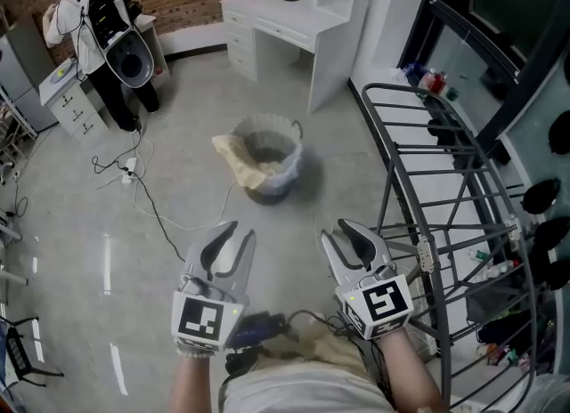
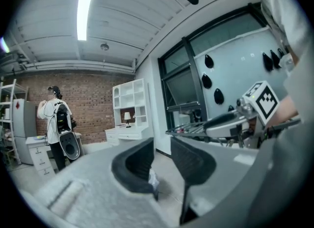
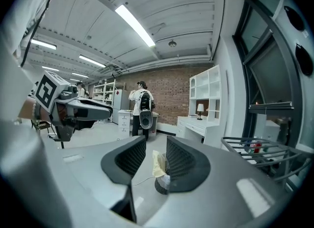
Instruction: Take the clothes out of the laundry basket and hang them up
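A round laundry basket (image 1: 272,164) stands on the grey floor ahead of me, with a cream cloth (image 1: 233,158) draped over its left rim. A dark metal drying rack (image 1: 443,180) rises at my right. My left gripper (image 1: 242,230) and right gripper (image 1: 337,230) are held side by side, short of the basket and pointing toward it. Both are open with nothing between the jaws. In the right gripper view, the basket (image 3: 164,182) and the cream cloth (image 3: 158,163) show through the gap of the right gripper (image 3: 156,146). In the left gripper view, the left gripper (image 2: 162,146) frames a bit of the basket (image 2: 153,179).
A white desk with shelves (image 1: 285,20) stands at the back wall. A person (image 1: 105,28) stands at the back left beside a small drawer cabinet (image 1: 71,100). A cable (image 1: 151,208) trails across the floor left of the basket. Dark-framed windows line the right side.
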